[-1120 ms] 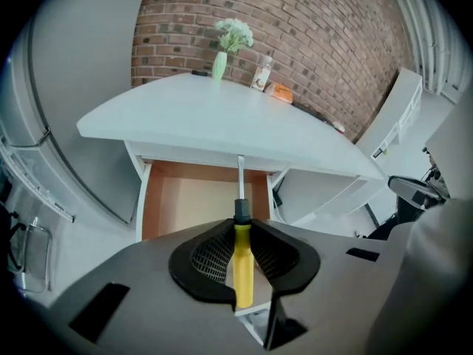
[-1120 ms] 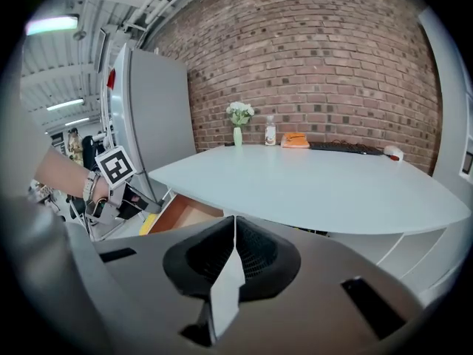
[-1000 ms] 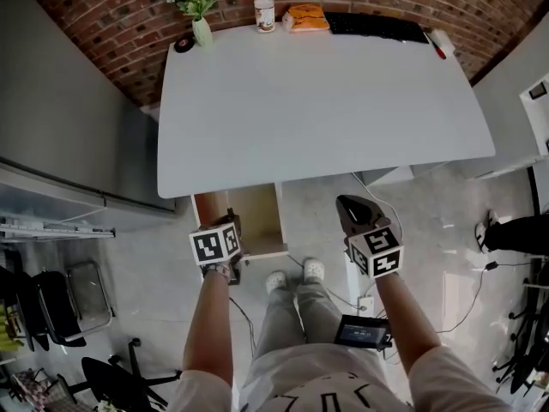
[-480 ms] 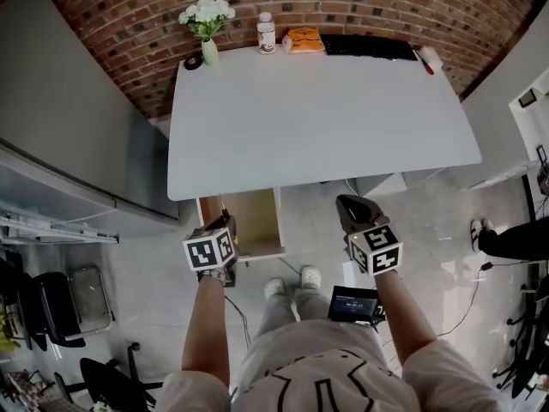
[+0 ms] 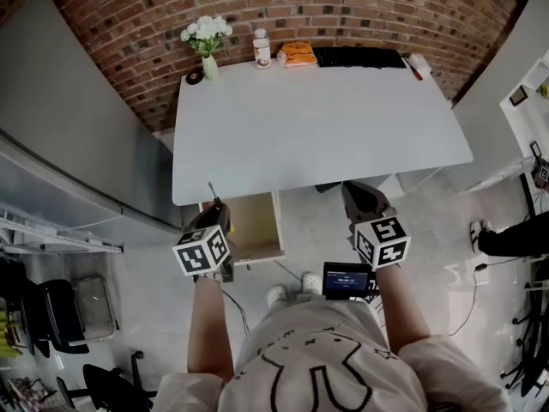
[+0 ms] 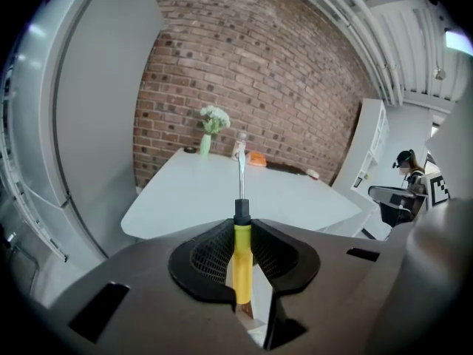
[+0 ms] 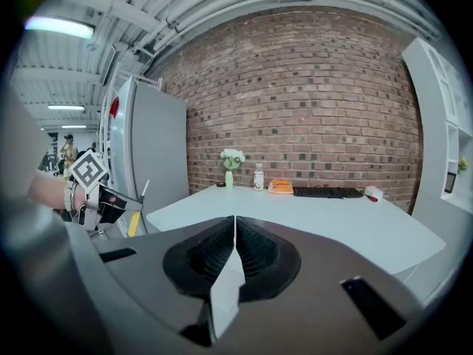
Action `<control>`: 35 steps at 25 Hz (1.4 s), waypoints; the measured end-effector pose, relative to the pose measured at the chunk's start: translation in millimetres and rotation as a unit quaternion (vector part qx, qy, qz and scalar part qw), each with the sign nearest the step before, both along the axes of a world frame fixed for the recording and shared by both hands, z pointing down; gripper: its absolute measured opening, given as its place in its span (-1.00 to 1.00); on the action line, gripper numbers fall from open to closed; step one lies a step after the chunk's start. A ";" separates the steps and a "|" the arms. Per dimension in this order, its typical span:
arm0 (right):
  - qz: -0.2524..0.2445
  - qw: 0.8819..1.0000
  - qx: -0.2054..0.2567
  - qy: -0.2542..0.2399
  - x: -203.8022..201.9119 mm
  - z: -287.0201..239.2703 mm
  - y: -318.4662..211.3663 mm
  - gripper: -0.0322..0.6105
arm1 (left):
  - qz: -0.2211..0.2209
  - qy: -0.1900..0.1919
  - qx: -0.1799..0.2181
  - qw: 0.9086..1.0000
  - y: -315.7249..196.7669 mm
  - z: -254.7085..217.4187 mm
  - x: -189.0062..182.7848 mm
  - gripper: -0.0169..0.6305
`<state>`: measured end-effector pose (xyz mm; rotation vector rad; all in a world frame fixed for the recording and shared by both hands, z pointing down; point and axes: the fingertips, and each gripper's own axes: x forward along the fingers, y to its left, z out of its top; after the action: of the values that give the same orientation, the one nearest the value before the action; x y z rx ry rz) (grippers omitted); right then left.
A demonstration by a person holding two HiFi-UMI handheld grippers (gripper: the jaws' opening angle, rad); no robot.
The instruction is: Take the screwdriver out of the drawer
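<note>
**Q:** Which step is this?

**A:** The take-out looks as good as done. My left gripper [image 5: 214, 215] has the screwdriver [image 6: 240, 251] clear of the open drawer [image 5: 257, 227], up by the near edge of the worktop [image 5: 317, 127].

**Q:** What are the left fingers doing?

**A:** The fingers [image 6: 209, 256] are pinching the yellow handle, one pad on each side. The black collar and the metal shaft stick out past the tips.

**Q:** And the right?

**A:** The right gripper [image 5: 362, 201] has its fingers pressed together with nothing in them. It hangs off to the right of the drawer, well apart from the tool.

**Q:** Which way does the screwdriver point?

**A:** The long axis runs in line with my left fingers. The tip points away from me, over the worktop and toward the brick wall [image 5: 343, 7]. The handle end sits back in the grip, toward my hand. In the head view the shaft shows as a thin line just short of the worktop edge.

**Q:** What does the next move call for?

**A:** My guess is to keep the pinch firm and get the tip over the worktop edge without knocking it. Then I can lay it flat on the bare top. The drawer is open, so the free right gripper could push it shut.
</note>
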<state>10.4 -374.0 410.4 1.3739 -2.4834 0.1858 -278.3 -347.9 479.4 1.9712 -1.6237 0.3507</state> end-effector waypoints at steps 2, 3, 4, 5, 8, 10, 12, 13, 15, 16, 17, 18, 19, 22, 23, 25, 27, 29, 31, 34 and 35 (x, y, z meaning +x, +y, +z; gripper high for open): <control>0.006 1.000 0.011 -0.017 1.5 -10.8 -0.7 -0.84 | -0.003 0.000 0.021 1.000 0.3 -13.9 0.5 -0.71; 0.007 1.000 0.017 -0.023 0.9 -15.9 -0.9 -0.84 | -0.004 0.000 0.032 0.999 0.2 -20.9 1.1 -0.71; 0.006 0.999 0.024 -0.028 -0.3 -20.7 -1.0 -0.84 | -0.004 -0.001 0.043 0.999 -0.1 -28.0 2.1 -0.71; 0.004 0.999 0.030 -0.034 -1.8 -25.4 -1.0 -0.84 | -0.003 -0.003 0.055 0.998 -0.7 -34.9 3.4 -0.71; 0.000 0.998 0.050 -0.047 -7.1 -39.9 0.2 -0.84 | 0.003 -0.013 0.086 0.996 -2.5 -53.9 5.8 -0.71; -0.009 0.997 0.062 -0.051 -12.2 -49.5 1.8 -0.84 | -0.005 -0.001 0.106 0.994 -3.1 -67.7 2.7 -0.71; -0.021 0.996 0.074 -0.053 -16.5 -58.2 4.3 -0.84 | -0.019 0.027 0.131 0.991 -3.7 -83.6 -1.6 -0.71; -0.025 0.995 0.080 -0.053 -17.3 -62.1 5.6 -0.84 | -0.022 0.033 0.143 0.989 -4.0 -91.1 -2.9 -0.71; -0.026 0.994 0.091 -0.049 -17.1 -68.2 7.3 -0.84 | -0.020 0.027 0.166 0.986 -5.1 -104.0 -3.7 -0.71; -0.024 0.994 0.097 -0.047 -16.2 -70.4 7.5 -0.84 | -0.017 0.020 0.177 0.984 -5.8 -109.6 -2.9 -0.71; -0.022 0.994 0.101 -0.045 -15.0 -71.8 7.7 -0.84 | -0.013 0.013 0.189 0.982 -6.2 -114.7 -1.1 -0.71; -0.019 0.993 0.105 -0.043 -13.8 -72.8 8.0 -0.84 | -0.007 0.004 0.201 0.980 -6.1 -119.5 1.8 -0.71; -0.017 0.993 0.107 -0.042 -12.7 -73.6 8.4 -0.84 | -0.001 -0.006 0.211 0.977 -5.8 -123.8 5.2 -0.71; -0.013 0.993 0.112 -0.041 -11.0 -78.9 8.2 -0.84 | 0.018 -0.033 0.234 0.971 -5.9 -135.8 15.9 -0.71; -0.013 0.993 0.114 -0.042 -11.1 -81.0 8.1 -0.84 | 0.023 -0.038 0.238 0.970 -6.1 -138.8 18.5 -0.71; -0.013 0.992 0.115 -0.045 -11.8 -84.1 9.0 -0.84 | 0.029 -0.043 0.243 0.969 -5.2 -142.4 21.7 -0.71; -0.015 0.992 0.115 -0.049 -12.7 -86.1 10.0 -0.84 | 0.029 -0.042 0.246 0.968 -3.8 -144.0 22.5 -0.71; -0.015 0.992 0.114 -0.053 -12.8 -88.2 10.0 -0.84 | 0.028 -0.041 0.247 0.968 -2.9 -145.4 22.0 -0.71; -0.012 0.992 0.111 -0.054 -11.7 -89.0 10.3 -0.84 | 0.027 -0.041 0.248 0.968 -1.2 -146.4 21.7 -0.71; -0.009 0.993 0.106 -0.047 -10.0 -87.6 11.8 -0.84 | 0.026 -0.042 0.247 0.968 2.5 -146.4 21.9 -0.71; -0.010 0.993 0.105 -0.045 -10.1 -87.1 12.4 -0.84 | 0.025 -0.042 0.247 0.968 3.6 -146.4 21.6 -0.71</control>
<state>0.2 -361.6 323.3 1.4501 -2.6530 -0.0189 -256.7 -344.3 333.0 2.3897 -1.8516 0.0448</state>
